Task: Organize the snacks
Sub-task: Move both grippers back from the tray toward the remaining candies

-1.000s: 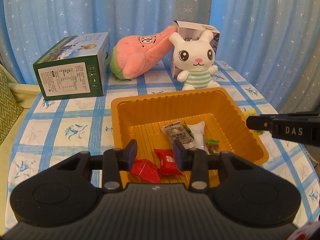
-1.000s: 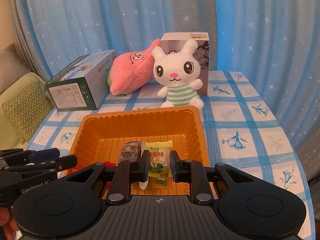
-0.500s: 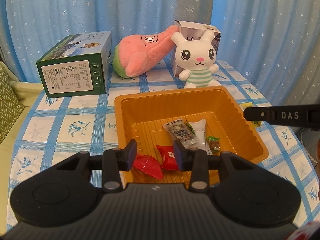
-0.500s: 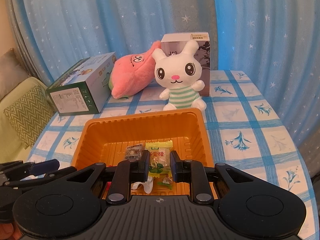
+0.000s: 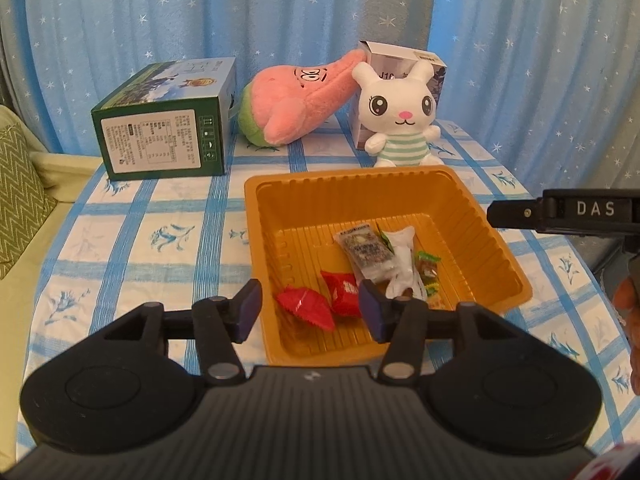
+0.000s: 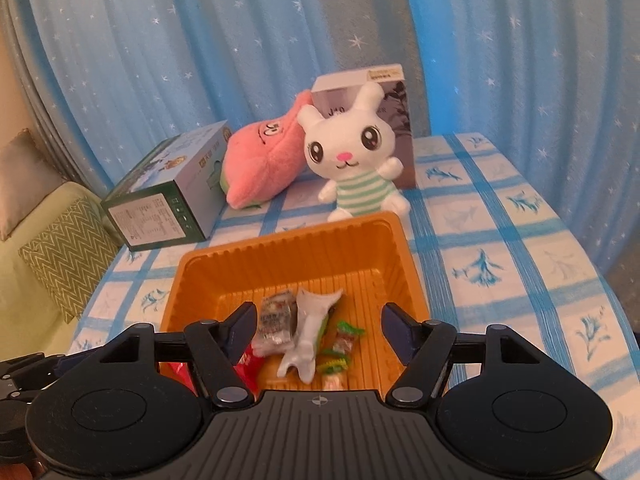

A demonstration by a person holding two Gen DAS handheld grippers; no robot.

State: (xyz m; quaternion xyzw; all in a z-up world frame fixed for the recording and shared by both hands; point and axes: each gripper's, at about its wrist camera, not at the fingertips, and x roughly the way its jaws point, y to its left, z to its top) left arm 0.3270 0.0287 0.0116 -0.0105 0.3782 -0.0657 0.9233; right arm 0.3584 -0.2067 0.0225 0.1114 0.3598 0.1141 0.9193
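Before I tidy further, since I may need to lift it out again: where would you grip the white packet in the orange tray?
Probably the white packet at its narrow middle, from above, jaws closing across its width. It lies flat and lengthwise in the orange tray, overlapping the grey packet, so come in from its freer right side.

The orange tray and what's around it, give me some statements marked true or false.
1. The orange tray holds several wrapped snacks. True.
2. Two red-wrapped candies lie on the tablecloth outside the tray. False: they lie inside the tray, near its front left corner.
3. The white bunny plush sits behind the tray's far edge. True.
4. The green box stands right of the bunny. False: it lies at the left, beyond the pink plush.
5. The right gripper clamps a yellow packet. False: its jaws are opening, with nothing pressed between them.
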